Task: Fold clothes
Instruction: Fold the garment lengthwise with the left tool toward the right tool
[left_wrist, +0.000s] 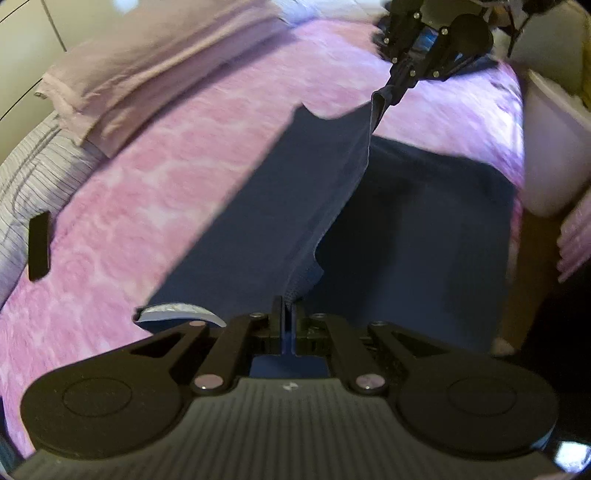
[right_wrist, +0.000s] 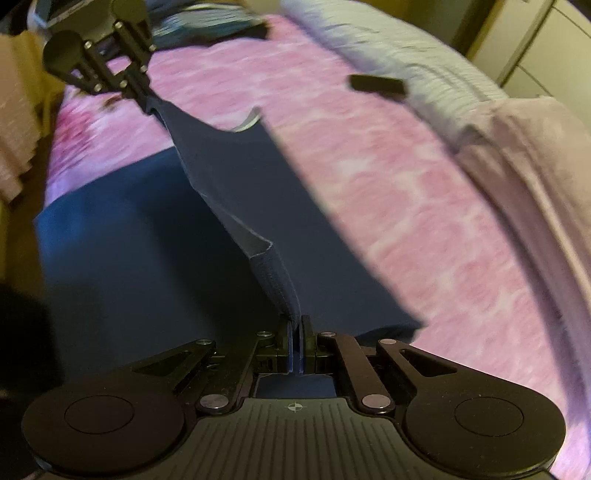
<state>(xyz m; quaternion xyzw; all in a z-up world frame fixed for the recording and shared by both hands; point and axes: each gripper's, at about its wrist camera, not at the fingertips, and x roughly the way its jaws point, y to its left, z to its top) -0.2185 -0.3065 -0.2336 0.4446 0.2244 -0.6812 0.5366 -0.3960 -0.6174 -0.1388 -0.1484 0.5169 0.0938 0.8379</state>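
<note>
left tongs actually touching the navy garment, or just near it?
Touching. In the left wrist view the left tongs are shut on an edge of the navy garment, the fabric pinched between them and stretched toward the right tongs.

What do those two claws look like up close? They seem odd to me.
Both are matte black. The left claw and right claw each have two slim flat fingers with blue pads, driven by crossed linkage bars with silver pivot pins. Behind sit two round discs and a ribbed grey plate bearing a small crosshair mark. No cables or sleeves show.

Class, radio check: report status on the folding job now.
Left gripper, right gripper both shut on navy garment. Edge lifted taut between them above pink bedspread. Small black object off aside.
</note>
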